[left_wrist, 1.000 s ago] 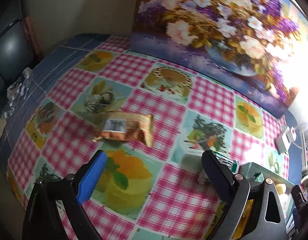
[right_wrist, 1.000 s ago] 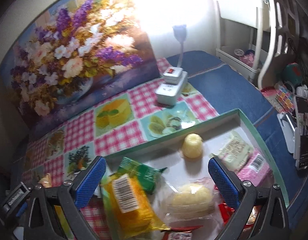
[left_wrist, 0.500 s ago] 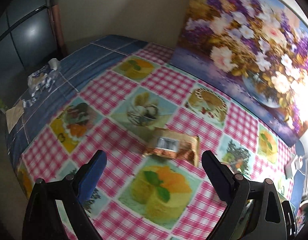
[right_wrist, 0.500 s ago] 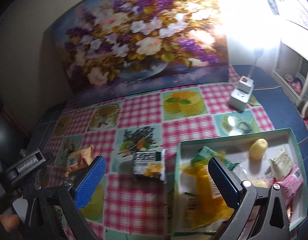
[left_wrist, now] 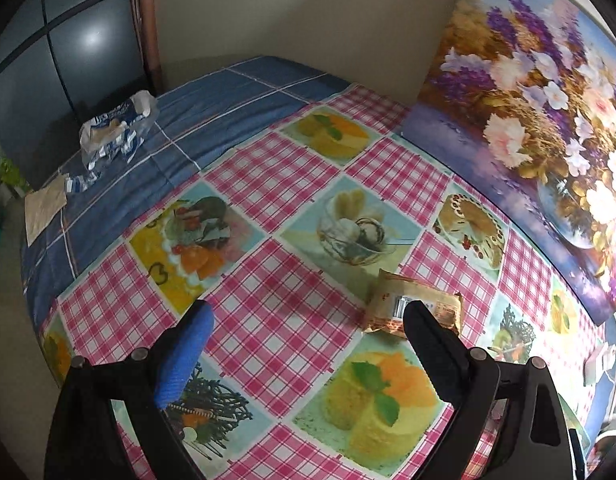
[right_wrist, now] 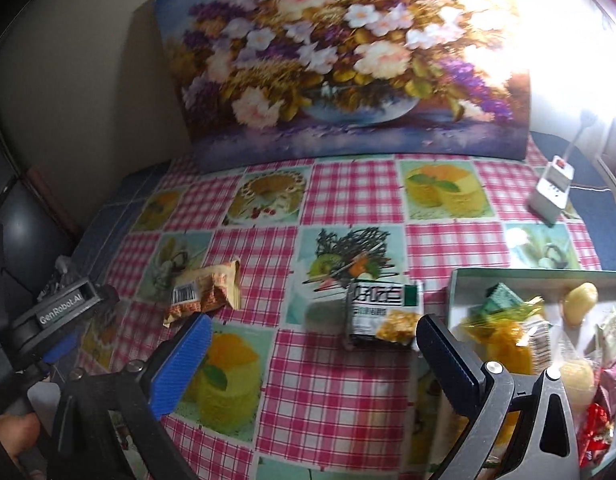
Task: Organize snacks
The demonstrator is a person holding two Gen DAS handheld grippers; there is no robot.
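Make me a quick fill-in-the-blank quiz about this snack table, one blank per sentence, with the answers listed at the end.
1. The orange snack packet lies on the ____ tablecloth.
2. The tray holds ____ snacks.
3. Both the left gripper and right gripper are ____.
4. The white and green packet sits just ____ the tray.

Answers: checked; several; open; outside

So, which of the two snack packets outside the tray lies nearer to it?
The white-and-green packet, just left of the tray. The orange packet lies farther left.
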